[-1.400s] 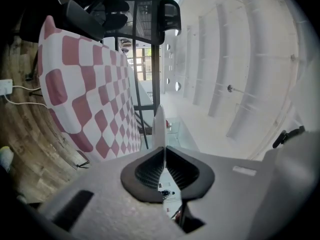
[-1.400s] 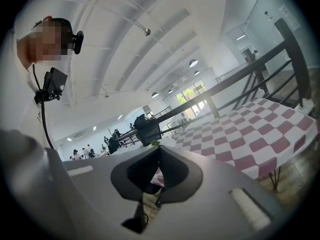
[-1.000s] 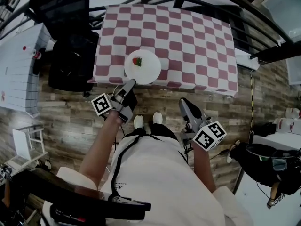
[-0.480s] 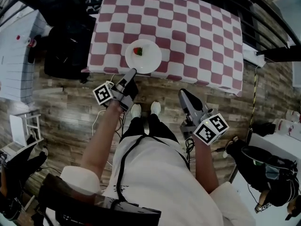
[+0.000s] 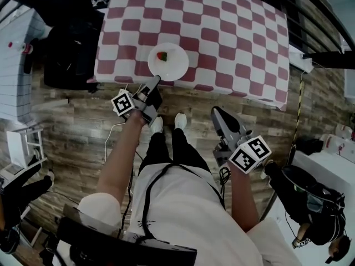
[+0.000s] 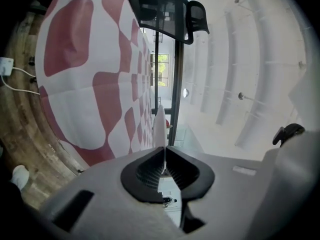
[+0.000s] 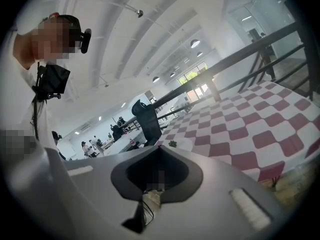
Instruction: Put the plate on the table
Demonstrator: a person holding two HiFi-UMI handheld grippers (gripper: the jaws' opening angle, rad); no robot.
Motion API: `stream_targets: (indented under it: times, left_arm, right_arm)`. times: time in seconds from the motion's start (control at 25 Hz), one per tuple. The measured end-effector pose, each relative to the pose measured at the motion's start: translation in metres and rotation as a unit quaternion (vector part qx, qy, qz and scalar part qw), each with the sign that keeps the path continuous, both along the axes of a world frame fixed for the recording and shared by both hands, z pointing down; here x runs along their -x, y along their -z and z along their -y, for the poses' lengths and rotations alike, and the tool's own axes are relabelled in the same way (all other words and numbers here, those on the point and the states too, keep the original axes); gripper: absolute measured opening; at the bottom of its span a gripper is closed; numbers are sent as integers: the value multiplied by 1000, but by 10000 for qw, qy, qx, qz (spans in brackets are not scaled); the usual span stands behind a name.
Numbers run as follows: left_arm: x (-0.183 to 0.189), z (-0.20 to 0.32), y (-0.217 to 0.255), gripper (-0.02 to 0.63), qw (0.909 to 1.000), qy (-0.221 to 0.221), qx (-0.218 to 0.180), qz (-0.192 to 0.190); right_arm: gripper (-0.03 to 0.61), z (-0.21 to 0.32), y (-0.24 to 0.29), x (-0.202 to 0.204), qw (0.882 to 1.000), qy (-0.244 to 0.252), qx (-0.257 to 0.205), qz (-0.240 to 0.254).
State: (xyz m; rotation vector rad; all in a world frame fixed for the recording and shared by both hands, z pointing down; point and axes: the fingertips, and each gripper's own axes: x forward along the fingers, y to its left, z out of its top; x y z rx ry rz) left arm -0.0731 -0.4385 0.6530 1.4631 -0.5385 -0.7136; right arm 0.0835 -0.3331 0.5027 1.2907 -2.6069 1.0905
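Plate (image 5: 168, 62): white, carrying a small red-and-green item (image 5: 162, 56); at the near edge of the checked-cloth counter (image 5: 233, 37).
Left gripper (image 5: 157, 80): jaws closed on the plate's near rim, at the counter's near edge.
Right gripper (image 5: 217, 112): jaws together, holding nothing; off the counter, over the wooden floor (image 5: 83, 137).

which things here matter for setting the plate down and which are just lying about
For the job: plate, table, left gripper shut on the plate's rim.
Just about: black chair, white desk, right gripper, shut and empty.
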Motion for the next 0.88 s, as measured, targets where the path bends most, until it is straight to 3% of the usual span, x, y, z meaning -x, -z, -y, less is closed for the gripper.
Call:
stream_targets:
  times: [0.32, 0.88]
  left_arm:
    - [-11, 12, -33, 23, 9997, 33, 247, -1]
    - [-17, 19, -60, 20, 9969, -13, 651, 434]
  right_arm:
    - [8, 2, -15, -10, 9998, -96, 165, -13]
    - [8, -6, -23, -17, 9995, -209, 232, 50]
